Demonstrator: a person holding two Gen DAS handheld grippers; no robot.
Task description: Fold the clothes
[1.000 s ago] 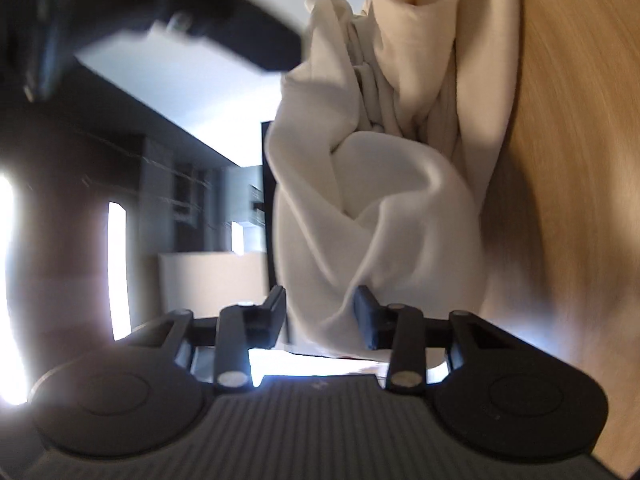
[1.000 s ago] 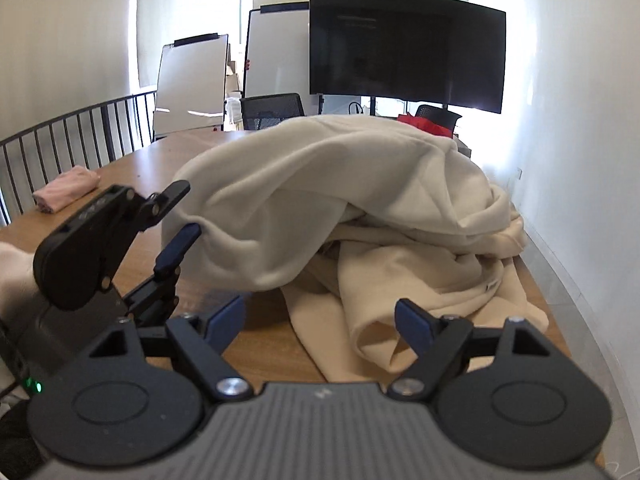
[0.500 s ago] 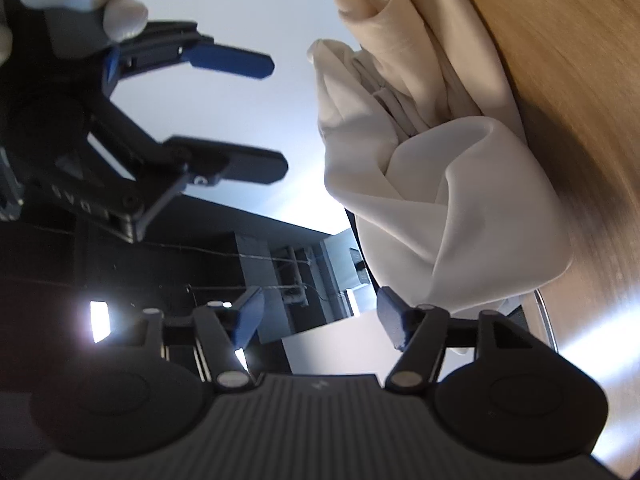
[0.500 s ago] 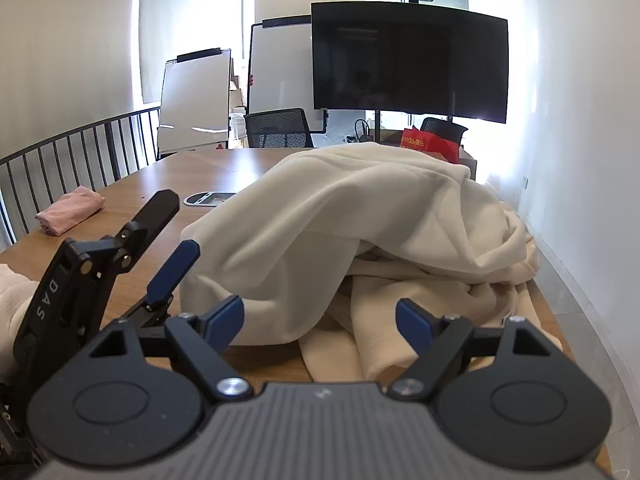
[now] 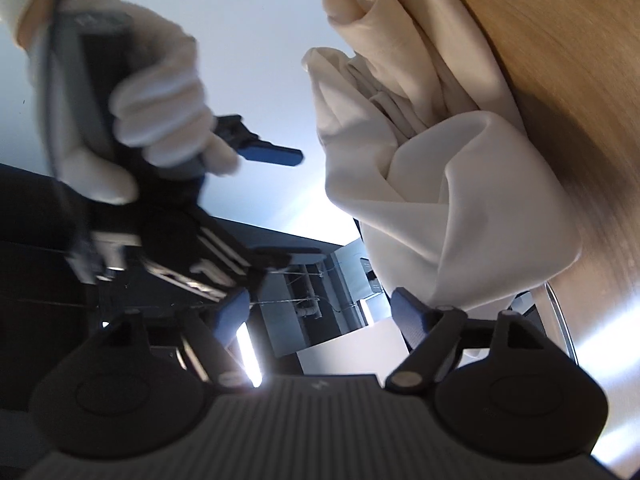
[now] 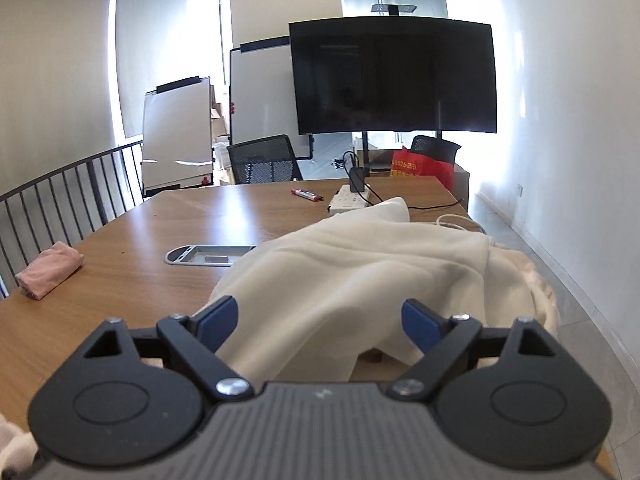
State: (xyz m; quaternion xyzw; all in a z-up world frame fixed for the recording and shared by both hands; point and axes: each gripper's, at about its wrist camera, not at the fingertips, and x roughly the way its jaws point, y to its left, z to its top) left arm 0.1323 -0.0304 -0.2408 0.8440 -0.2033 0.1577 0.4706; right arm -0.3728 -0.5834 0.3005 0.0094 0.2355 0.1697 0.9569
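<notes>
Folding not begun: the cream garment lies bunched on the table beside the grey tray; both left tongs and right tongs are opening, gripping nothing.

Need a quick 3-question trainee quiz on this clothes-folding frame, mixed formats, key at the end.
1. True or false: the cream garment lies neatly folded on the table.
2. What lies at the table's left edge? A) pink cloth B) red mug C) book
3. Fill in: the right gripper holds ____.

Key: 1 false, it is a rumpled heap; 2 A; 3 nothing, its jaws are opening.
</notes>
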